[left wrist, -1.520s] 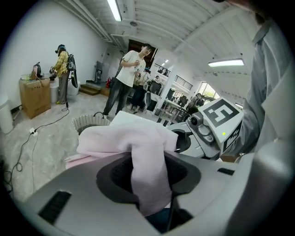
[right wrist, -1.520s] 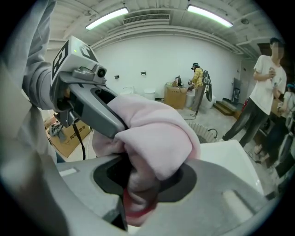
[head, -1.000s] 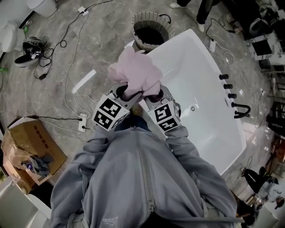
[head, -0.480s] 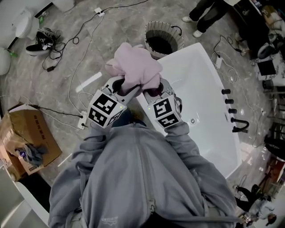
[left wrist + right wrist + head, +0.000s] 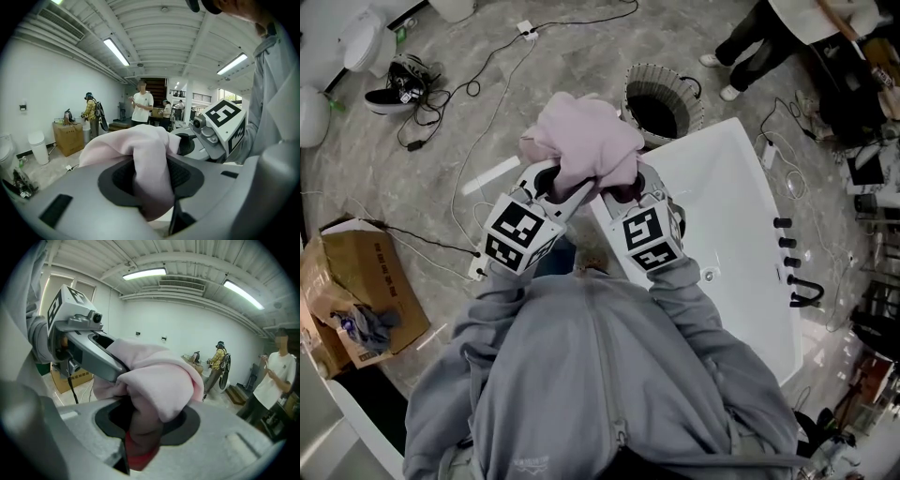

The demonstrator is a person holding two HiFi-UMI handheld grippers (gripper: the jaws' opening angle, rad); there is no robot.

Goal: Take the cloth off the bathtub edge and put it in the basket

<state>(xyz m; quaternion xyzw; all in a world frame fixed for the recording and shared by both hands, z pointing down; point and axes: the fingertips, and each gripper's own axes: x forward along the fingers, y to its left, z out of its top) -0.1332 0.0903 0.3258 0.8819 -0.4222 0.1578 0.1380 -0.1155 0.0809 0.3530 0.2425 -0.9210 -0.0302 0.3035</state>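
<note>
Pink cloth bunched up in the air, left gripper and right gripper both clamped on it, basket at the cloth's two o'clock, bathtub at four o'clock.

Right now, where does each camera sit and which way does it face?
Head view: on the person's head, steeply down at the cloth, bathtub, basket; grey sleeves show.
Left gripper view: on the left gripper, along its fingers clamped on the cloth; grey sleeve right.
Right gripper view: on the right gripper, likewise; sleeve left.
Shared: the cloth, in all three.
</note>
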